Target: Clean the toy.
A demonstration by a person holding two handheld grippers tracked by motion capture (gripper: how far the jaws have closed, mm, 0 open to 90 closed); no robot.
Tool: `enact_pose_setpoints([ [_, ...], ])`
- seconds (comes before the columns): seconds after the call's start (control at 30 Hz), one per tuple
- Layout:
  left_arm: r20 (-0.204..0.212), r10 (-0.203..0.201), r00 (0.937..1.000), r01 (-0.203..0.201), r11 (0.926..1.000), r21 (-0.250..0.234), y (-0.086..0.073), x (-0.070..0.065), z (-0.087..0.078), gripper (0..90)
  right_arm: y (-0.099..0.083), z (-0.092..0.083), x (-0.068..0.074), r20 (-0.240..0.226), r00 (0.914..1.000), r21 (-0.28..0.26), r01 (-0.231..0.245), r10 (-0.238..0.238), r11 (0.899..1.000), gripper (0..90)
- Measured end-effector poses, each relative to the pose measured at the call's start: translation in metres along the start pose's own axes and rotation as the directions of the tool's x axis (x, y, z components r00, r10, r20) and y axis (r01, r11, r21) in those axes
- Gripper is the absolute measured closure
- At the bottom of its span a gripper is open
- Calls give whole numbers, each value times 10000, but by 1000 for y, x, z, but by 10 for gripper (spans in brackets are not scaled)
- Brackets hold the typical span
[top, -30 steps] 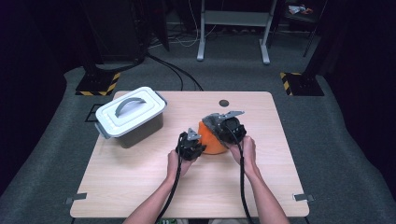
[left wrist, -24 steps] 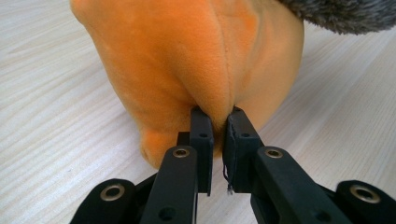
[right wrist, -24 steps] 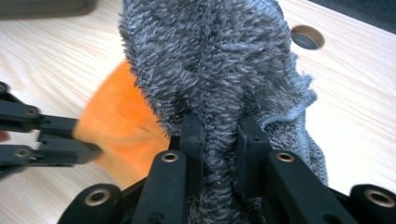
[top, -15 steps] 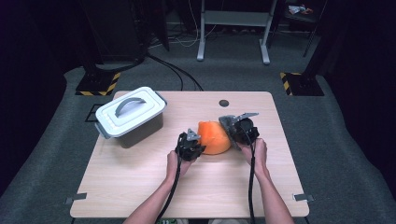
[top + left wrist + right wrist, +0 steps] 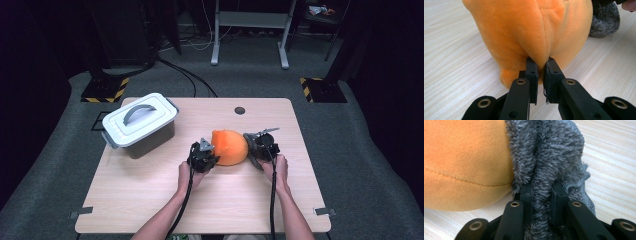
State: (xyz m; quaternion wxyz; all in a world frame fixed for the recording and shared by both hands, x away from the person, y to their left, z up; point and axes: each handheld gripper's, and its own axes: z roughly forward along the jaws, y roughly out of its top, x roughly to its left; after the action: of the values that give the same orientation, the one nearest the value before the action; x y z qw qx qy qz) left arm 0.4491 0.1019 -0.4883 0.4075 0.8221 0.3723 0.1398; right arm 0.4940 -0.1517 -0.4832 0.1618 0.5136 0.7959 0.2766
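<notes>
**Both tongs clamped on the plush toy, box not yet opened**

Left gripper is clenched on a fold of the orange plush toy, its jaws pinching the fabric low on the toy's near side, as the left gripper view shows. Seen from above, the toy lies on the wooden table just right of centre, at about two o'clock from that gripper and touching it. The toy's grey fuzzy part sits at its three o'clock end, and the right gripper is closed on that grey pile, pads buried in it.

As a judgement: the grasp with both tongs is done, and the toy rests on or just above the tabletop. The grey lidded box, at ten o'clock from the toy and well apart, has its lid on; if the toy is meant for it, lifting, opening and placing all remain.
</notes>
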Motion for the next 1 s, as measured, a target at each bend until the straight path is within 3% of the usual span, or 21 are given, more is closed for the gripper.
enact_pose_setpoints([
  [0.13, 60, -69, 10000, 69, 10000, -26, 0, 0, 0, 828, 3, -9, -2, 144, 9999, -145, -80, 82, 9999, 758],
  [0.33, 63, 6, 10000, -6, 10000, -19, 0, 1, 0, 827, 11, -36, -4, 67, 10000, -941, -11, 18, 9956, 760],
  [0.57, 102, 25, 9999, -25, 10000, -47, 0, 1, 0, 826, 33, -69, 20, -374, 9978, -1772, 468, -542, 9831, 759],
  [0.77, 55, -1, 10000, 1, 10000, -45, 0, 1, 0, 824, 46, -70, 43, -678, 9916, -1900, 958, -1104, 9771, 758],
  [0.93, 48, 10, 10000, -10, 10000, -37, 0, 0, -1, 823, 51, -64, 52, -1056, 9857, -1818, 1110, -1316, 9771, 758],
  [1.0, 91, -59, 9999, 60, 10000, -69, -1, 0, 0, 823, 52, -64, 56, -906, 9857, -1875, 1234, -1423, 9745, 757],
])
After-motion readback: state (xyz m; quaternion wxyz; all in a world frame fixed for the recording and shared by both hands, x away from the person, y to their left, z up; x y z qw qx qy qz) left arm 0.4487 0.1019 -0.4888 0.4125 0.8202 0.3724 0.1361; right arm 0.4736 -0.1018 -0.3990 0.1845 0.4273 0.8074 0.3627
